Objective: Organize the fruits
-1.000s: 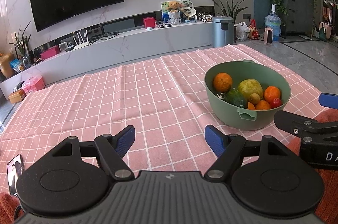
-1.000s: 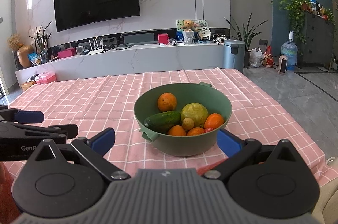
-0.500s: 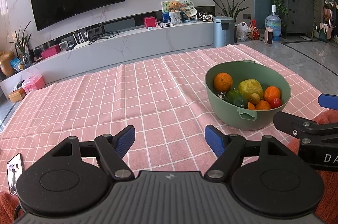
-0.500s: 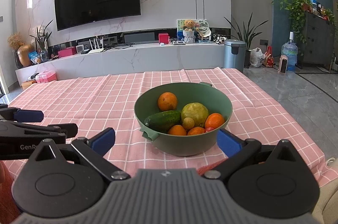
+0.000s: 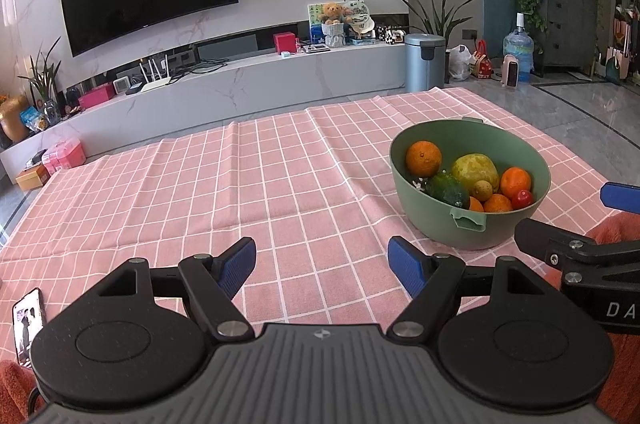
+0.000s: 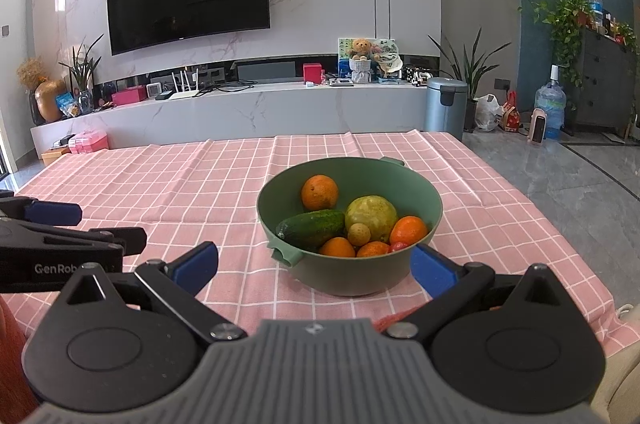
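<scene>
well, both jaws stand wide apart and grasp nothing: the left gripper (image 5: 321,260) over bare pink tablecloth (image 5: 256,183), the right gripper (image 6: 314,266) just short of the green bowl (image 6: 348,276). reaching in carelessly could nudge the bowl or roll the piled fruit. inside sit oranges, a cucumber (image 6: 312,228), a yellow-green fruit and a small red one.

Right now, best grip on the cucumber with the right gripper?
Take the cucumber across its middle, coming from above. It lies on its side on top of the pile in the bowl, long axis left to right, so the open right gripper can probably span its narrow width without nudging the oranges.
</scene>
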`<state>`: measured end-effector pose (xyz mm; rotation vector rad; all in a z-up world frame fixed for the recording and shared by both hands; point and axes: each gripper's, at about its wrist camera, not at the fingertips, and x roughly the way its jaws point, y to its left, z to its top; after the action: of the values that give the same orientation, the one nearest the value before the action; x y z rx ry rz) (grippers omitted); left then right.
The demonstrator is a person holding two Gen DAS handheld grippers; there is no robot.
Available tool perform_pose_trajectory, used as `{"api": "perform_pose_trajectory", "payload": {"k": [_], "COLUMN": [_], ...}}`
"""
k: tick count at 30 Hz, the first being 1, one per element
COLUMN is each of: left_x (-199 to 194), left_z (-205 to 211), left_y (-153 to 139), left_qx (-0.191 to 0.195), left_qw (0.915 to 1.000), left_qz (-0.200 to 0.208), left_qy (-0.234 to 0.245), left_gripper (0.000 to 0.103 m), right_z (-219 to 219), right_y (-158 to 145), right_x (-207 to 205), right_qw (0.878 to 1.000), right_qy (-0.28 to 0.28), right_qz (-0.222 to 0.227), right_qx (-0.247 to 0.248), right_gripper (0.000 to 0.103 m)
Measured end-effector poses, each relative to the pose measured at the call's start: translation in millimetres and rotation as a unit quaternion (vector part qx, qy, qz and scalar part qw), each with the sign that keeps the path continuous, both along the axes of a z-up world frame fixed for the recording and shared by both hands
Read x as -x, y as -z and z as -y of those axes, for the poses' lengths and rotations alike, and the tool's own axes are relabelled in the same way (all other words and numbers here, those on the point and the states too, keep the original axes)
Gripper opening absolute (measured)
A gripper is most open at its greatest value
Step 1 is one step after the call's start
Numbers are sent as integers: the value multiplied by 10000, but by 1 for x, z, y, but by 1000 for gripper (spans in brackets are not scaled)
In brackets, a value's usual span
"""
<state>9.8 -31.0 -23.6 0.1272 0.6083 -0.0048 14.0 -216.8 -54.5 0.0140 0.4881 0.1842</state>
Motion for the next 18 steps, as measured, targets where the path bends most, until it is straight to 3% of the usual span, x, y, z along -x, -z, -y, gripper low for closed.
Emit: {"api": "perform_pose_trajectory", "payload": {"k": [18], "left_x": [2], "left_z": [1], "left_y": [-4], "left_qx": [31], "left_qw": [10000], "left_qz": [12], "left_qy": [-1], "left_gripper": [88], "right_z": [1], "right_y": [0], "right_x": [0], "right_qw": [10000], "right_qy": [-8], "right_qz": [0], "right_qx": [74], "right_gripper": [98]}}
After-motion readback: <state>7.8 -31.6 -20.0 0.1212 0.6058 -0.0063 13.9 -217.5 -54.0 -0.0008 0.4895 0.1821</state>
